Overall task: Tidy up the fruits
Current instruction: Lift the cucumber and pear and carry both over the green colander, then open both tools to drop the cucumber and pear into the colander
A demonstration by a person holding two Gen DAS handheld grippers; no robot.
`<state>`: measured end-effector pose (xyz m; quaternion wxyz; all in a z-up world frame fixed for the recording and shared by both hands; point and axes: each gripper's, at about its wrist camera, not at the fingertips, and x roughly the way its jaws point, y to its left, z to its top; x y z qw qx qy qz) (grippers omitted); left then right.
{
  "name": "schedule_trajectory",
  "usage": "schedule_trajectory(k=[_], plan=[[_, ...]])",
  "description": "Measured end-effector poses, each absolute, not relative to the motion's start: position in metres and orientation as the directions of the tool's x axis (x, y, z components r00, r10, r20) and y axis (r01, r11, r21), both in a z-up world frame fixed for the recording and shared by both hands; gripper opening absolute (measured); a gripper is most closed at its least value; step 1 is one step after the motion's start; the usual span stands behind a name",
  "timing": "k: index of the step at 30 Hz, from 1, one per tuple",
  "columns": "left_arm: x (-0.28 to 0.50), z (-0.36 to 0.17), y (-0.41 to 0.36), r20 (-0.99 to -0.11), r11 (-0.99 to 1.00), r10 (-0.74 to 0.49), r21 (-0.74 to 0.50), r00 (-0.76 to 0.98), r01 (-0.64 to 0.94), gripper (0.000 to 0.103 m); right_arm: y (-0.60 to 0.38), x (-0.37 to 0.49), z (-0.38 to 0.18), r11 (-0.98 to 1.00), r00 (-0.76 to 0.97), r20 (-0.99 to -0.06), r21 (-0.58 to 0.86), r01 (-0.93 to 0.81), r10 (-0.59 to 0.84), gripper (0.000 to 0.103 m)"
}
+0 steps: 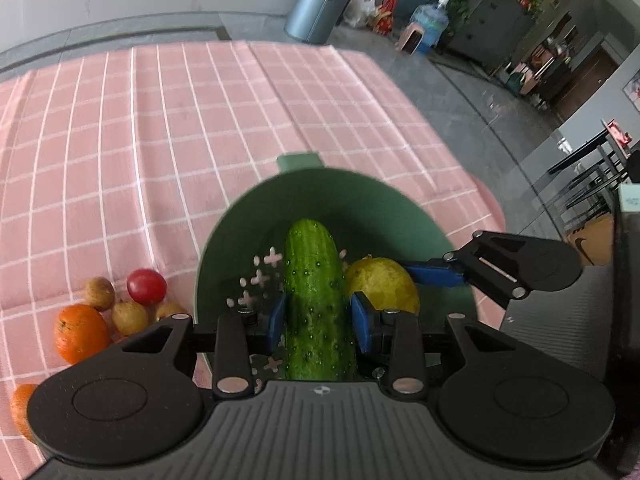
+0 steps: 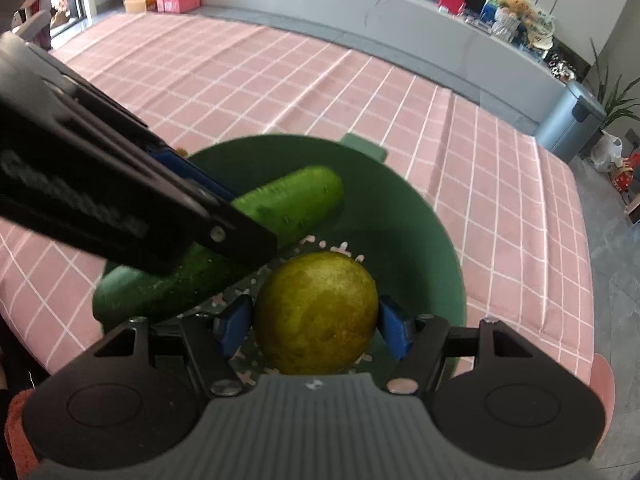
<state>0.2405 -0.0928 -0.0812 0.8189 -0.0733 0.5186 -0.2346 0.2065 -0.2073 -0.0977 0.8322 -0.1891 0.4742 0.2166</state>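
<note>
**Two fruits go into the green bowl**

The left gripper (image 1: 318,320) squeezes a cucumber (image 1: 316,280) between its blue pads, so it cannot slip. It holds the cucumber near the middle, which keeps it from tipping. The right gripper (image 2: 314,326) is clamped on a round yellow-green fruit (image 2: 316,312), one blue pad on each side.

Both grippers point down into the green bowl (image 1: 360,204). The cucumber and the round fruit sit side by side over the bowl's speckled bottom, near each other. I cannot tell if they touch the bottom yet. I think both are being put in the bowl together.

More fruit waits on the pink checked cloth (image 1: 160,120), just left of the bowl: an orange (image 1: 80,332), a red tomato (image 1: 146,286) and some small brown fruits (image 1: 99,293). They lie close by, likely so they are easy to grab next.
</note>
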Motion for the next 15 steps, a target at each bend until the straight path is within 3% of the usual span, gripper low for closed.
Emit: schedule_trajectory(k=[13, 15], plan=[[0.233, -0.087, -0.111, -0.853, 0.903, -0.363, -0.222, 0.376, 0.368, 0.039, -0.207, 0.216, -0.116, 0.832, 0.408, -0.901, -0.113, -0.544, 0.145, 0.064], [0.235, -0.086, -0.108, -0.850, 0.903, -0.373, -0.239, 0.373, 0.357, 0.046, -0.205, 0.217, -0.116, 0.829, 0.401, -0.906, -0.118, -0.547, 0.135, 0.065]])
